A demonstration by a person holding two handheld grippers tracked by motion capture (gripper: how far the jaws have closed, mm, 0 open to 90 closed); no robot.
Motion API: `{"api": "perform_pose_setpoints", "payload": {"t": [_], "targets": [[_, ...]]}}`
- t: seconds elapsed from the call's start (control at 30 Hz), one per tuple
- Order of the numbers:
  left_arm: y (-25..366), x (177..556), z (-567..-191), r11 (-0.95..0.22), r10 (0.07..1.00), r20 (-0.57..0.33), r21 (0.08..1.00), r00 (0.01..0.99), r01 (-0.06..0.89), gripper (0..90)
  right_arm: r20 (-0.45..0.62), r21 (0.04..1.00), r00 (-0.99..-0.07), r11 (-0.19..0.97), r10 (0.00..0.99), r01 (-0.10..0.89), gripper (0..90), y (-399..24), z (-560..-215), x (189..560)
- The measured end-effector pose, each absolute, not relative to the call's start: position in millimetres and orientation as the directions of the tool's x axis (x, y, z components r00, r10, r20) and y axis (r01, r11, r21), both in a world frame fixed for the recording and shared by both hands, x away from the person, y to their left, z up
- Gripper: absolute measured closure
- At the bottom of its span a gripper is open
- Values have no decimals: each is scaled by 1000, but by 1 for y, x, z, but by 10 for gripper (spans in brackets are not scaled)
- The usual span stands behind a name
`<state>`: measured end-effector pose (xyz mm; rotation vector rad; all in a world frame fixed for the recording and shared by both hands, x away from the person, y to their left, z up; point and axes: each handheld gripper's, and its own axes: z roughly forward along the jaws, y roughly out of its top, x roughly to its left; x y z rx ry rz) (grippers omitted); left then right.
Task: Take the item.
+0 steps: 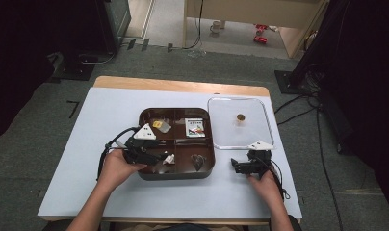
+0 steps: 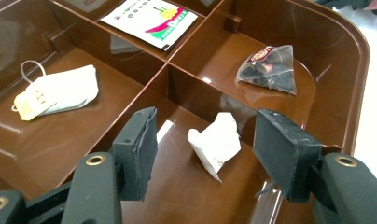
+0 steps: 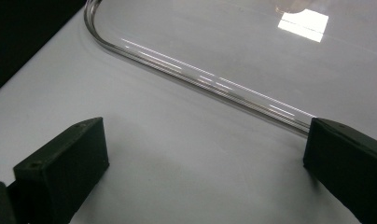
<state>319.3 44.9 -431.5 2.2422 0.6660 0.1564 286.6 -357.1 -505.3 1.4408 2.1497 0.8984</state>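
Table (image 1: pixel 110 125) carries a white sheet under your rig, with wood edge showing at the far side. Brown tray (image 1: pixel 175 176) sits mid-table, split in four compartments. Clear lid (image 1: pixel 216 125) lies flat just right of the tray, touching or nearly touching its right wall, small brown knob (image 1: pixel 239 117) at its centre.

Your left gripper (image 2: pixel 210 149) reaches into the tray's near-left compartment, jaws spread wide. Between them, touching neither pad, a small crumpled white packet (image 2: pixel 215 142) lies on the compartment floor. In the high view the same packet (image 1: pixel 169 159) sits near the centre divider.

Your right gripper (image 3: pixel 203 163) rests on the white sheet just at the lid's near corner, jaws spread, nothing between them but bare sheet; the lid rim (image 3: pixel 200 79) runs across just beyond the pads, one pad close to it, contact unclear.

Other tray contents: printed sachet (image 1: pixel 195 127) with white, red and green in the far-right compartment; white teabag (image 2: pixel 60 91) with yellow tag and string in the far-left compartment; dark pyramid teabag (image 2: pixel 268 70) in the near-right compartment, lying near the outer wall.

Your hands hold both grippers from the near edge.
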Motion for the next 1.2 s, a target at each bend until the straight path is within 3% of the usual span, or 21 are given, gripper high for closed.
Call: {"api": "perform_pose_setpoints", "payload": {"t": [0.7,1.2], "targets": [[19,332,-450,-708,475,-70,562,877,428,406,24,700,-389,262,921,664,0,-357,-505,287],[15,331,-454,-734,462,-76,526,884,429,490,23,701,-391,264,920,663,0,-357,-505,287]]}}
